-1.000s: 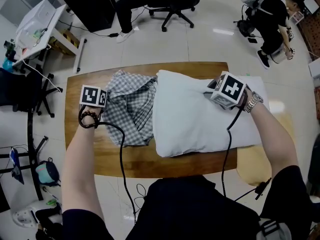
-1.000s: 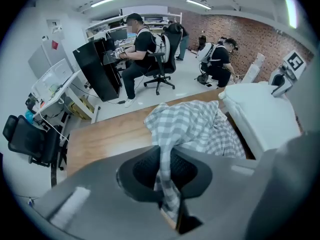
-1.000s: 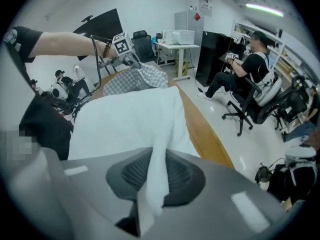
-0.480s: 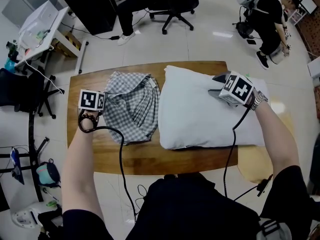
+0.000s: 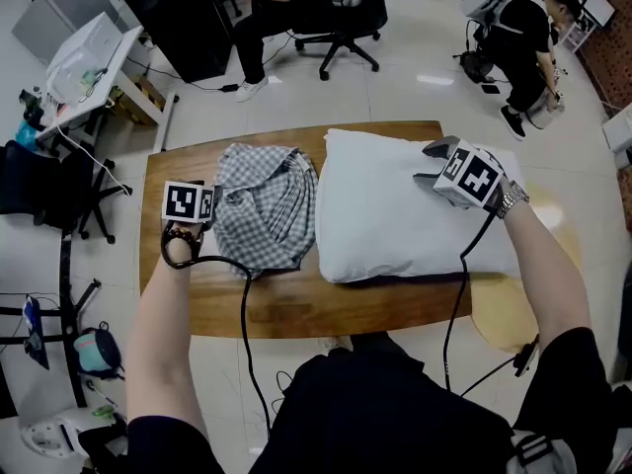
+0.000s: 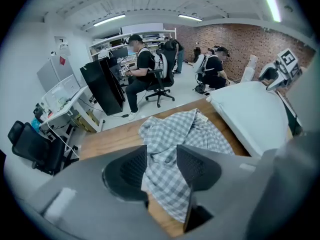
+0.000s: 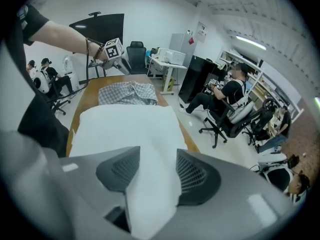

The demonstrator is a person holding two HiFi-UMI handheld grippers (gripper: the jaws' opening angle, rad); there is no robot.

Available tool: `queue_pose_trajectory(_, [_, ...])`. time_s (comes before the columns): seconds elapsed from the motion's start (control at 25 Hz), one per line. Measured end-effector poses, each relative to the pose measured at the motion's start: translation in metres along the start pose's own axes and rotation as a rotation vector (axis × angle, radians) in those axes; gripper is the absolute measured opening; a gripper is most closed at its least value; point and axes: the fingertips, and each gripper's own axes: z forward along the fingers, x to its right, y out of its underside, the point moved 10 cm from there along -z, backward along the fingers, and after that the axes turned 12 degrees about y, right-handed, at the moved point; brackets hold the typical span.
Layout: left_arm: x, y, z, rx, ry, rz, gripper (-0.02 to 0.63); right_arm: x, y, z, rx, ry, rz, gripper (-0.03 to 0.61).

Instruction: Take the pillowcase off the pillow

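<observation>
On the wooden surface [image 5: 296, 309], at 9 o'clock of the bare white pillow [image 5: 395, 215]: crumpled checked pillowcase [image 5: 265, 205], just beside it. At the pillowcase's 9 o'clock, left hand-held gripper [image 6: 161, 151], jaws apart, having just been opening, cloth below the gap, unpressed. Over the pillow's 3 o'clock end, right hand-held gripper [image 7: 158, 156], likewise just opening, gripping nothing.

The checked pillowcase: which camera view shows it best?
The head view. It shows the whole pillowcase from above, crumpled on the table, left of the pillow. The left gripper view shows it close, but only in part. The right gripper view shows it small and far, beyond the pillow.
</observation>
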Motion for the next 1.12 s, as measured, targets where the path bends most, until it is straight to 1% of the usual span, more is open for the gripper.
queue_pose_trajectory(0.36, [0.069,0.021,-0.032,0.121,0.074,0.063,0.187,-0.064,0.004,-0.042,0.07,0.05,0.012,0.227])
queue_pose_trajectory(0.52, [0.099,0.032,-0.047,0.165,0.108,0.105,0.183,-0.096,0.003,-0.058,0.118,0.07,0.033,0.224])
queue_pose_trajectory(0.64, [0.122,0.043,-0.055,0.189,0.127,0.122,0.175,-0.116,0.008,-0.069,0.149,0.084,0.039,0.218])
queue_pose_trajectory(0.84, [0.15,0.065,-0.067,0.211,0.138,0.128,0.166,-0.149,0.014,-0.081,0.183,0.101,0.043,0.195])
queue_pose_trajectory(1.0, [0.17,0.084,-0.084,0.243,0.159,0.156,0.159,-0.181,0.01,-0.092,0.203,0.116,0.041,0.177])
queue_pose_trajectory(1.12, [0.19,0.092,-0.089,0.272,0.182,0.176,0.153,-0.197,0.012,-0.097,0.225,0.126,0.045,0.156])
